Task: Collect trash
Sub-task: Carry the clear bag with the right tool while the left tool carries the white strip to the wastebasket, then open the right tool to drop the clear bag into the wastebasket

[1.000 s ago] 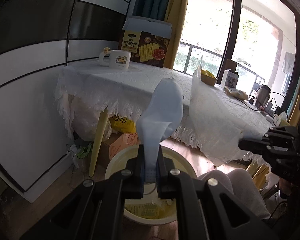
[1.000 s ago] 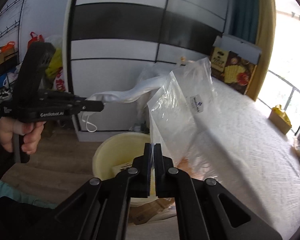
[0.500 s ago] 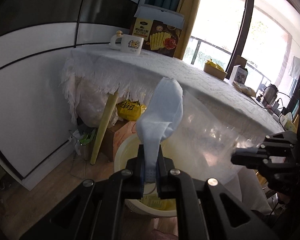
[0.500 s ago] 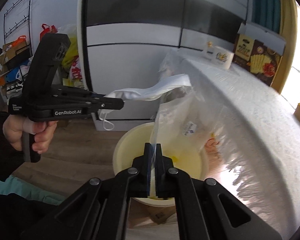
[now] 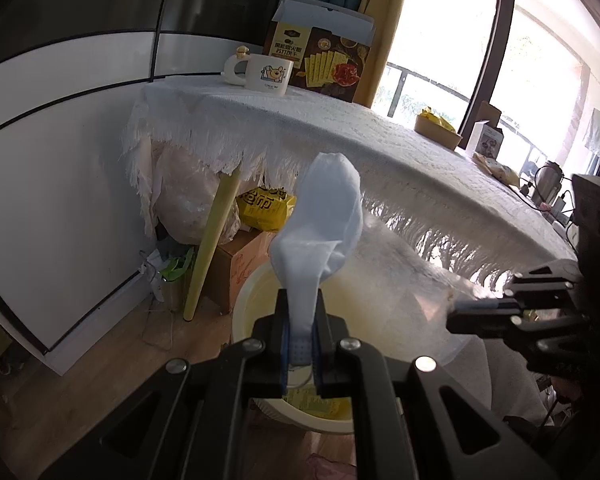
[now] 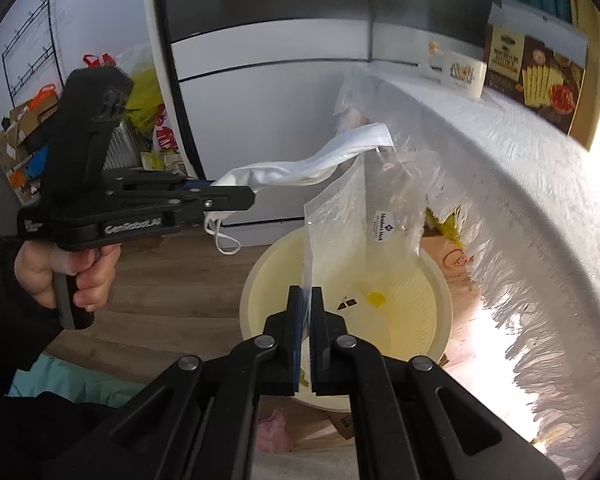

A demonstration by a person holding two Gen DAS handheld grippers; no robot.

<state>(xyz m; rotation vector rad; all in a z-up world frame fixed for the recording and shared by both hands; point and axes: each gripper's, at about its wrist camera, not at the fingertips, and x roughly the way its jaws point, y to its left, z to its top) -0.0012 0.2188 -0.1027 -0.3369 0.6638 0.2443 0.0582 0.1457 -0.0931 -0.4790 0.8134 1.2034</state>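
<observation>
We count one face mask (image 5: pixel 320 216) clamped in left gripper (image 5: pixel 300 344), one plastic bag (image 6: pixel 364 216) pinched in right gripper (image 6: pixel 306 336), both angled down above the single yellow bin (image 6: pixel 436 280).

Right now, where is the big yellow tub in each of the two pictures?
Left wrist view: the yellow tub sits low in the middle on the floor, partly behind the left tool and its face mask.
Right wrist view: the tub is low, just right of centre, beyond the right tool and its clear plastic bag.
Shared landmark: the white mug on the table.
</observation>
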